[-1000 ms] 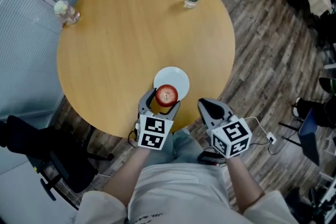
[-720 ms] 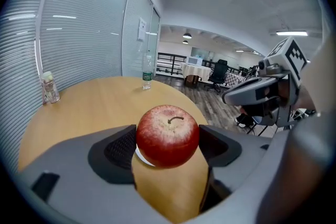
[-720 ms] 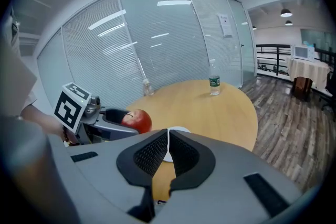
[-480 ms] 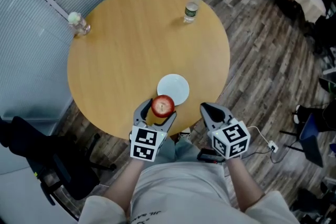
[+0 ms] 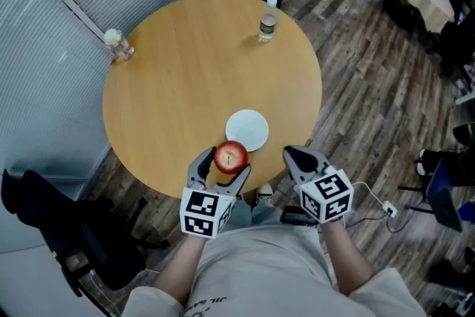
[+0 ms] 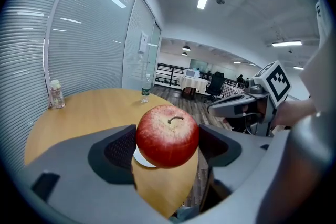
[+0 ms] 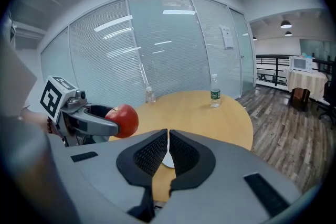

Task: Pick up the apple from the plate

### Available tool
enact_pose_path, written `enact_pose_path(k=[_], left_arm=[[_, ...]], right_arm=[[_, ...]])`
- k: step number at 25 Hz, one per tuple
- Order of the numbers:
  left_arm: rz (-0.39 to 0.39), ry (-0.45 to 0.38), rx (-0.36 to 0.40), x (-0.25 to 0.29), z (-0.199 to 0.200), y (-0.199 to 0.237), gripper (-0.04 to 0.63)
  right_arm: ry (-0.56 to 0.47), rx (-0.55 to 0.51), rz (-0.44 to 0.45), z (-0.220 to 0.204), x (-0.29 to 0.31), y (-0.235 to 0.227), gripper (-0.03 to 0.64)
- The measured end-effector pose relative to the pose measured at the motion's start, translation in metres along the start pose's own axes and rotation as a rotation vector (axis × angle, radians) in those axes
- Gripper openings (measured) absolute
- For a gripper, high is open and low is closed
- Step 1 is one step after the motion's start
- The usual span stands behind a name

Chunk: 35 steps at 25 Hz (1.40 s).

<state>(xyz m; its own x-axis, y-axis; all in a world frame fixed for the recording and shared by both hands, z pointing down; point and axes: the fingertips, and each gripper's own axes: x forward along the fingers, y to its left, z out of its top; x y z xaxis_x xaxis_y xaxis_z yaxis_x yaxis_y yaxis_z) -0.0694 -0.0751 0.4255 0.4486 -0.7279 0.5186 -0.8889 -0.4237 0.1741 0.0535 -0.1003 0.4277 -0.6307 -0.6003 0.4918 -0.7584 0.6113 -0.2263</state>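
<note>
One big round wooden table (image 5: 185, 70) with lots of open top. The left gripper (image 5: 221, 165) is at the near rim, jaws pinching the apple. The right gripper (image 5: 295, 156) is just off the rim over the floor, jaws pressed together. The white plate (image 5: 249, 131) lies near that edge. The apple (image 5: 231, 157) is glossy red with pale speckles up top and a short curved stem, held apart from the plate. Two bottles, one (image 5: 267, 22) and another (image 5: 117, 44), sit well apart on the far rim.
</note>
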Motion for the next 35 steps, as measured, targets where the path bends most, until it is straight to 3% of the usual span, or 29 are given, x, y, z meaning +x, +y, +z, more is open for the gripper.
enact_pose_path(k=[12,35], left_arm=[[-0.009,-0.045,-0.034,-0.009,0.01,-0.007,0.374],[-0.015,-0.038,-0.042,-0.002,0.016,-0.003,0.374]], right_arm=[[-0.024,-0.043,0.024,0.018,-0.007,0.008,0.031],[-0.029,-0.043,0.058,0.026,0.002,0.01,0.031]])
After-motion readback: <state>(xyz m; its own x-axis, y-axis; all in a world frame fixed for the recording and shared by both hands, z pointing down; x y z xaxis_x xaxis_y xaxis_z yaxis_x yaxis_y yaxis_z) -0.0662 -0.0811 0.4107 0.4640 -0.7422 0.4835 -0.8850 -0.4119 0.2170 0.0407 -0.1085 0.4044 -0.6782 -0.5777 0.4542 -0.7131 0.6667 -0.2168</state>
